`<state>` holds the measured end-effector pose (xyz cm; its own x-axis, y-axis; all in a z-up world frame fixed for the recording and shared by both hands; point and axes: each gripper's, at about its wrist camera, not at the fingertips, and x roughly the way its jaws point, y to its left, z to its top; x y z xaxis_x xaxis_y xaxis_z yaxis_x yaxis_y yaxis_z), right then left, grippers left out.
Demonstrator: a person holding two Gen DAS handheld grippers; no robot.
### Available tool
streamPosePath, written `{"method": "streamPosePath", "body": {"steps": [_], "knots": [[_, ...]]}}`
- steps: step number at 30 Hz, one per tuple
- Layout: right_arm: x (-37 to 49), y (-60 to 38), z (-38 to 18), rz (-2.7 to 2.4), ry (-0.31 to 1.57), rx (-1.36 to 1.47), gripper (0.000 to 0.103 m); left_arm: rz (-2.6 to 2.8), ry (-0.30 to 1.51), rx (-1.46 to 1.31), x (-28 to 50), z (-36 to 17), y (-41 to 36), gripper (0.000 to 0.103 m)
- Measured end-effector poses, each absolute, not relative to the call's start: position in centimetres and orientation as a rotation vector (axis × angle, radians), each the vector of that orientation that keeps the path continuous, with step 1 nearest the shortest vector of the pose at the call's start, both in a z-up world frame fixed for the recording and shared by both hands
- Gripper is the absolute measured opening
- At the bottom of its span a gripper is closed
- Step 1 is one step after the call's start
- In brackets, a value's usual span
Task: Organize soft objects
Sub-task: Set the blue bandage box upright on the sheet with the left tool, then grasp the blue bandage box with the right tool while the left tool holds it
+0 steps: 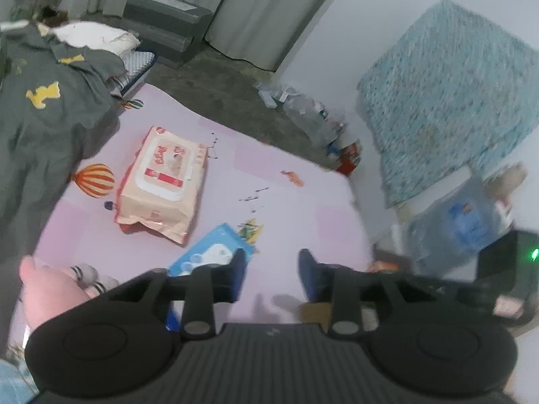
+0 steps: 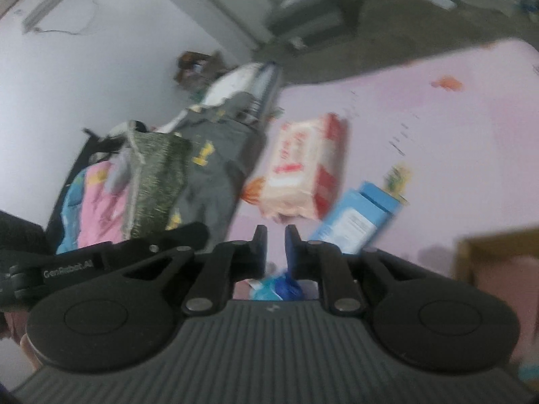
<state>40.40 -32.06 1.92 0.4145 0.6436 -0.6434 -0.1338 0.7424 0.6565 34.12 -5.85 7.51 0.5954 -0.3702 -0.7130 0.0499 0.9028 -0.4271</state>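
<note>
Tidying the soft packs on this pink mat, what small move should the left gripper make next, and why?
Probably lower the left gripper toward the blue wipes pack: its jaws stand open and empty, and that pack lies nearest.

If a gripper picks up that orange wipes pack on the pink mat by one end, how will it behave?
The orange wipes pack looks like a soft film pouch with crinkled ends, so it would probably sag rather than stay stiff. Its bulging shape suggests it is full and fairly heavy for its size. The glossy film may be slippery. Lying flat on the pink mat, it should slide, not roll.
</note>
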Motion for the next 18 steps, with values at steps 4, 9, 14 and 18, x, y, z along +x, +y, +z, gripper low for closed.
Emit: {"method": "streamPosePath", "body": {"steps": [4,9,14,18], "knots": [[41.3,-31.6,-0.9,0.454,1.15,0.624,0.033,-0.259,0.945,-0.264,35.3,4.9,-6.0,0.06],[44.4,-28.9,-4.8,0.347,1.298,0.625,0.055,-0.294,1.023,-0.129,38.1,0.8,-6.0,0.071],[48.0,-26.6,-8.5,0.243,1.392,0.606,0.071,-0.367,1.051,0.047,39.9,-2.3,-7.3,0.083],[49.8,-26.0,-10.6,0.193,1.437,0.602,0.075,-0.434,1.062,0.179,40.7,-4.3,-9.1,0.088]]}}
